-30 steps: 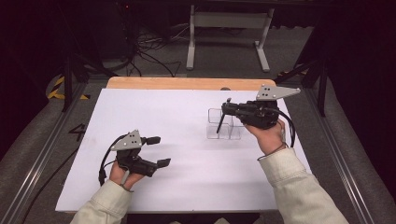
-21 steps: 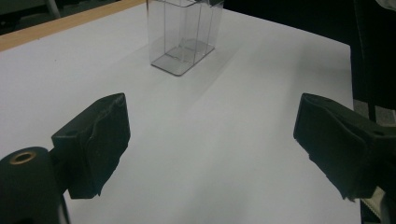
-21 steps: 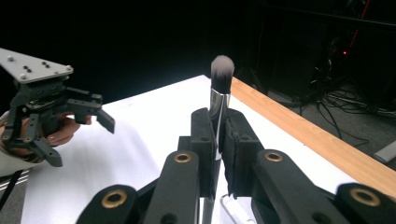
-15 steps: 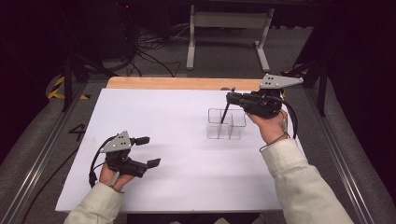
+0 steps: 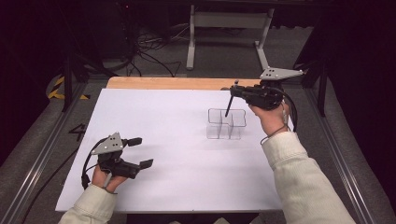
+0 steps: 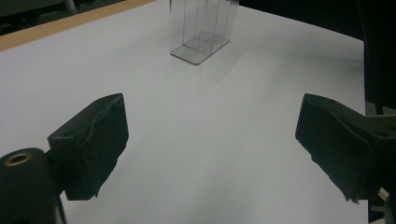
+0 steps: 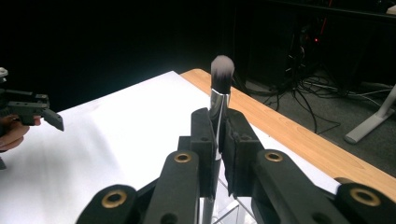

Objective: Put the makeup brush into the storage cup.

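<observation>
My right gripper (image 5: 235, 93) is shut on a makeup brush (image 5: 229, 106) and holds it nearly upright at the far right of the table. In the right gripper view its grey-tipped bristles (image 7: 222, 70) stick up above the jaws and the metal ferrule sits between the pads. The dark handle hangs down to the rear rim of a clear plastic organiser (image 5: 226, 125); whether it dips inside I cannot tell. My left gripper (image 5: 140, 152) rests open at the front left with nothing between its fingers (image 6: 93, 135). The left gripper view has the organiser (image 6: 201, 32) far ahead.
White paper (image 5: 159, 140) covers the table, with a wooden strip (image 5: 163, 83) along the far edge. Metal rails run along both sides. A stand's white legs (image 5: 224, 21) and cables (image 5: 149, 56) lie on the floor beyond the table.
My right gripper has carried the brush away from me and to the right, to the organiser's rear side. My left hand has slid left toward the table's front corner.
</observation>
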Demonstrator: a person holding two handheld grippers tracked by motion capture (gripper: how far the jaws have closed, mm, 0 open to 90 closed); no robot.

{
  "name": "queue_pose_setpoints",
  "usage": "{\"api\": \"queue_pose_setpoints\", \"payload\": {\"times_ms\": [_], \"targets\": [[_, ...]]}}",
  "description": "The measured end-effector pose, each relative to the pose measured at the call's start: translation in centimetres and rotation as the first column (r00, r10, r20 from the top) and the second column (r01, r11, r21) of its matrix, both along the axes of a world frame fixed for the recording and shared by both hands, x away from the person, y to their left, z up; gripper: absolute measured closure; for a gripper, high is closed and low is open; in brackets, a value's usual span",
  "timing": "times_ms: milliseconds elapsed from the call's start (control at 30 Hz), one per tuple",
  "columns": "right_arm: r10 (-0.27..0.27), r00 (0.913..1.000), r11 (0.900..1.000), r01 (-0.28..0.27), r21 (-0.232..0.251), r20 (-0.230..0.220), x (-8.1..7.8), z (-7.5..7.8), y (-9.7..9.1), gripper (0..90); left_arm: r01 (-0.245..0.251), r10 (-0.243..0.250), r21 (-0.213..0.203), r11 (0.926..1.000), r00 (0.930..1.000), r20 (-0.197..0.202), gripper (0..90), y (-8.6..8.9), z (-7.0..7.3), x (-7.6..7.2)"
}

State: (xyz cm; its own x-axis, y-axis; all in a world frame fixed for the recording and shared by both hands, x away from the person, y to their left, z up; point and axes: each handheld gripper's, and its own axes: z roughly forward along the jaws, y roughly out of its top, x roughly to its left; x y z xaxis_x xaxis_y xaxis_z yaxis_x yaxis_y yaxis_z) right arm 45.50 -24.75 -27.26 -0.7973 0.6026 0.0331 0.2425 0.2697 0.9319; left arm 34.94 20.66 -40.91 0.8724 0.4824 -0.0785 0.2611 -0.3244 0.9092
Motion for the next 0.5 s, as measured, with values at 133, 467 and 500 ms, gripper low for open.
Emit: {"api": "queue_pose_setpoints", "payload": {"times_ms": [133, 467, 500], "targets": [[-0.008, 1.0, 0.9999, 0.008, -0.007, -0.005, 0.5, -0.2, 0.0, 83.6, 0.0, 0.0, 0.002, 1.0, 1.0, 0.002, 9.8, 0.1, 0.0, -0.1], [-0.032, 0.9983, 0.9995, 0.033, 0.004, -0.049, 1.8, -2.2, -0.3, 83.6, 0.003, -0.003, 0.004, 1.0, 1.0, 0.001, 9.7, 0.3, -0.2, -0.1], [-0.033, 0.998, 0.9994, 0.033, 0.007, -0.054, 1.8, -2.4, -0.4, 83.6, 0.003, -0.003, 0.007, 1.0, 1.0, 0.003, 9.7, 0.3, -0.2, 0.0]]}}
